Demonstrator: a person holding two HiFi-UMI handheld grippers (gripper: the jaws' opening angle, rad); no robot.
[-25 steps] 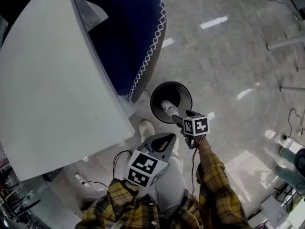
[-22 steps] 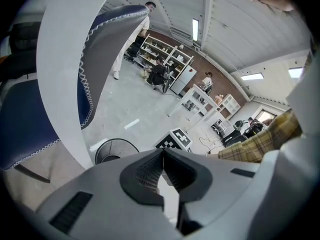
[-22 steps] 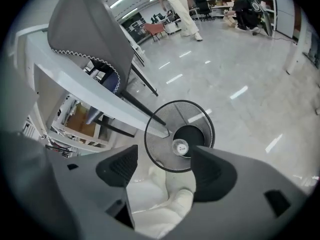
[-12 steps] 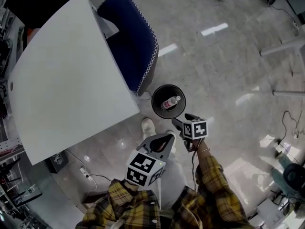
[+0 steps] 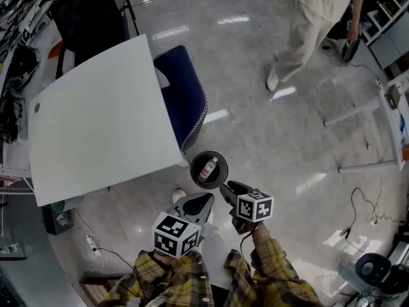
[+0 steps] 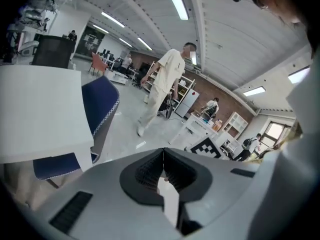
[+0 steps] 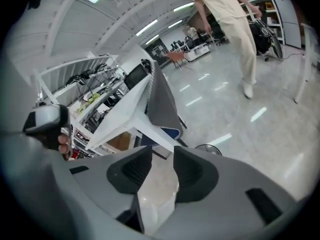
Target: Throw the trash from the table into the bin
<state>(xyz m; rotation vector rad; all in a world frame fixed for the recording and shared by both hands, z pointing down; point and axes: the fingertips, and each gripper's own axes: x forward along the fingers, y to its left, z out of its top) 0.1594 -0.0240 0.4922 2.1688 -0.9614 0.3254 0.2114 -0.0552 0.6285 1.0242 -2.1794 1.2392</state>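
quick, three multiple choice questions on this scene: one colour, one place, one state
1. The chair by the table is: A blue, B red, C green.
2. The bottle lies: A on the table, B in the bin, C on the chair.
3. The left gripper has its jaws: A wide apart, B clamped on the bottle, C together, empty.
Answers: 1 A, its fabric is dark blue; 2 B, it sits inside the black rim; 3 C, the tips meet with nothing between.
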